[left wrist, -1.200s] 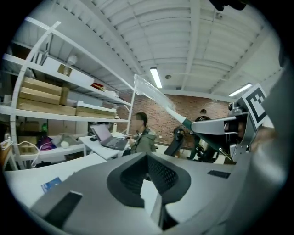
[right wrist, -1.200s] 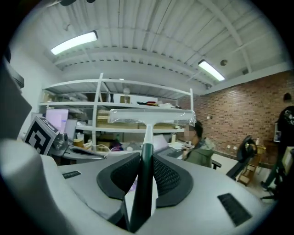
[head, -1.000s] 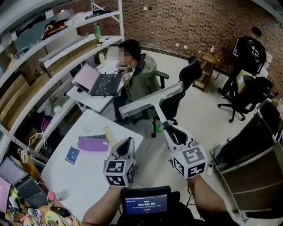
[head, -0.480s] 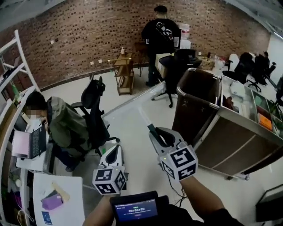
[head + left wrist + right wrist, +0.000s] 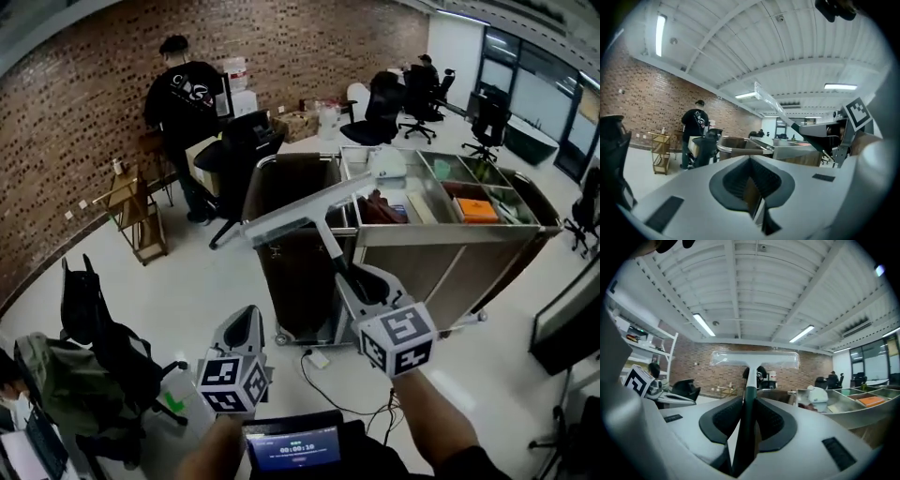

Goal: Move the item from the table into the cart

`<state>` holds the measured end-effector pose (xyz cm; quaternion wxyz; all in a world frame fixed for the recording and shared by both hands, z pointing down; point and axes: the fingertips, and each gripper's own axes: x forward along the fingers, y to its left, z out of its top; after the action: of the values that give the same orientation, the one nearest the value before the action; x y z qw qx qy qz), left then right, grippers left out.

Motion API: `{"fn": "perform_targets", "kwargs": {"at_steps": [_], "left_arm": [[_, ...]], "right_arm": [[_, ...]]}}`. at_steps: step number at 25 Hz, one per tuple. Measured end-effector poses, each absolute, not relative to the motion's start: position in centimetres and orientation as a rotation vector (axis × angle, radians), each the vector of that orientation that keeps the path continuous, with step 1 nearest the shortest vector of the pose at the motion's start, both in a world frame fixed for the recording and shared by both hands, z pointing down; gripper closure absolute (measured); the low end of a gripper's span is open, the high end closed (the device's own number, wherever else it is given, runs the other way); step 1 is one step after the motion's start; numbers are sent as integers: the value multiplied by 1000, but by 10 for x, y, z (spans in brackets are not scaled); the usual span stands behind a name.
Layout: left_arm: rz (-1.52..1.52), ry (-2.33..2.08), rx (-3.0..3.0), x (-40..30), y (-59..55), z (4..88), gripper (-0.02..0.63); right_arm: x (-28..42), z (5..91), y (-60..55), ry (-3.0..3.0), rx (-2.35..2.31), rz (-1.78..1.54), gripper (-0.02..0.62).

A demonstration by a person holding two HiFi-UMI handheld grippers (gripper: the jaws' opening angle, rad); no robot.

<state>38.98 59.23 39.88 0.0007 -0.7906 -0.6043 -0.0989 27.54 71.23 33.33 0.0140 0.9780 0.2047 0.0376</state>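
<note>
My right gripper (image 5: 364, 283) is shut on the dark handle of a squeegee (image 5: 314, 208), whose white plastic-wrapped blade points up and away. The blade hangs over the near rim of a metal cart (image 5: 441, 234). In the right gripper view the squeegee (image 5: 754, 359) stands upright between the pads of the right gripper (image 5: 749, 427), and the cart's trays (image 5: 855, 411) lie to the right. My left gripper (image 5: 246, 330) is shut and empty, low and to the left of the cart. In the left gripper view the left gripper (image 5: 752, 190) shows closed jaws.
The cart's trays hold an orange box (image 5: 476, 209) and other items; a dark bin (image 5: 291, 192) forms its left end. A cable (image 5: 328, 380) runs on the floor. A person in black (image 5: 183, 98) stands by the brick wall, with office chairs (image 5: 98, 337) nearby.
The view has swung away from the white table and round to the right; the cart now stands right in front. The right gripper still holds the squeegee, the left stays shut.
</note>
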Motion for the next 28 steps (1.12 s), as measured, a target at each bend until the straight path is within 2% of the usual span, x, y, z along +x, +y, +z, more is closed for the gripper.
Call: {"fn": "perform_targets", "kwargs": {"at_steps": [6,15,28], "left_arm": [[-292,-2189,-2262,366,714,381,606],[-153,-2262,-2173,321,904,340,606],[-160,-2295,-2146,320,1101,326,606]], "right_arm": [[236,331,829,959,2961,157,511],[189,328,1007,1123,2946,200,511],[218,348,1241,1229,3062,391,509]]}}
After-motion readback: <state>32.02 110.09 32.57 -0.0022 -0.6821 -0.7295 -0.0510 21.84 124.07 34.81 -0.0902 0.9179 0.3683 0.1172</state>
